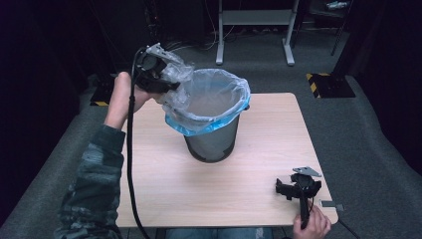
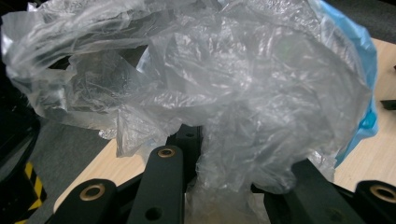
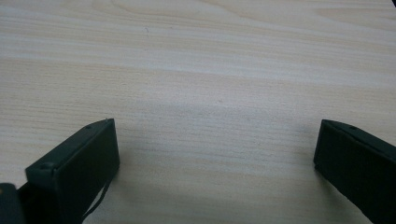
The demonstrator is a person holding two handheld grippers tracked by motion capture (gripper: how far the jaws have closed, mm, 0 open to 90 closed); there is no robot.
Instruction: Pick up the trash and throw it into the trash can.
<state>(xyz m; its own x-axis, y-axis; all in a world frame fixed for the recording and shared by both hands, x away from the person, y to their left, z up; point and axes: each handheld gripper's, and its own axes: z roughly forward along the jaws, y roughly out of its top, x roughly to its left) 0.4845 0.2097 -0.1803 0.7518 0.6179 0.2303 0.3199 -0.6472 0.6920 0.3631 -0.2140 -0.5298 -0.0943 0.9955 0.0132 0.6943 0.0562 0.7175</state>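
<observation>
At bin [image 1: 213, 142] rim, left hand-held gripper [image 1: 166, 82] seemingly pinching bag liner [image 1: 209, 99], right hand-held gripper [image 1: 288, 189] spread wide.

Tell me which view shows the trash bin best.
The high view: the whole black bin stands on the table, lined with the plastic bag. The left gripper view catches just crumpled bag; the right gripper view faces bare table.

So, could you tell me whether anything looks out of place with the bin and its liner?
The clear liner is not seated evenly on the black mesh bin. Its left side is bunched up and lifted off the rim, pinched in the left tongs; elsewhere it folds over the rim.
</observation>
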